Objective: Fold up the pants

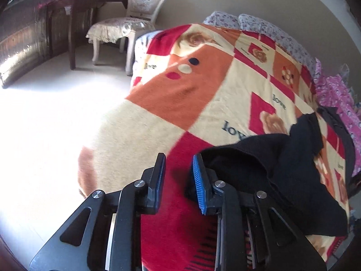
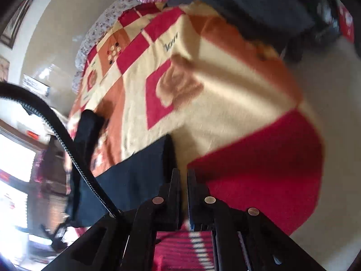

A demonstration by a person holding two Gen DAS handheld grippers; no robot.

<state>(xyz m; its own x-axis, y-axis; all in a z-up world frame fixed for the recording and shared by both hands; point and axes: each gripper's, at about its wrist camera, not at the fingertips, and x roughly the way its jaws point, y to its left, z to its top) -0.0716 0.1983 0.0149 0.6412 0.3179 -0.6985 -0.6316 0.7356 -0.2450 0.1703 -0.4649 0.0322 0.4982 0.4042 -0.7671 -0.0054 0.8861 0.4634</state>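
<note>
lying under everything, a patchwork blanket (image 1: 191, 94) of red, orange and cream squares with "love" lettering and bear patches, covering a bed. standing beyond the bed's corner, a cream carved chair (image 1: 135, 20) beside a dark wooden table (image 1: 90, 2); floral pillows (image 1: 259, 26) resting along the wall end, pink bedding (image 1: 334, 94) bunching at the far side. sitting at the blanket's far edge in the right wrist view, a grey folded cloth (image 2: 243, 6).

spreading over the blanket in a loose, rumpled heap, black pants (image 1: 282, 171), just right of the blue-padded finger (image 1: 198, 180).

hovering over red blanket with jaws a little apart and nothing between them, left gripper (image 1: 178, 160). pressing almost fully together beside the pants' edge, right gripper (image 2: 183, 174), blurred; cannot tell whether pinching any cloth.
</note>
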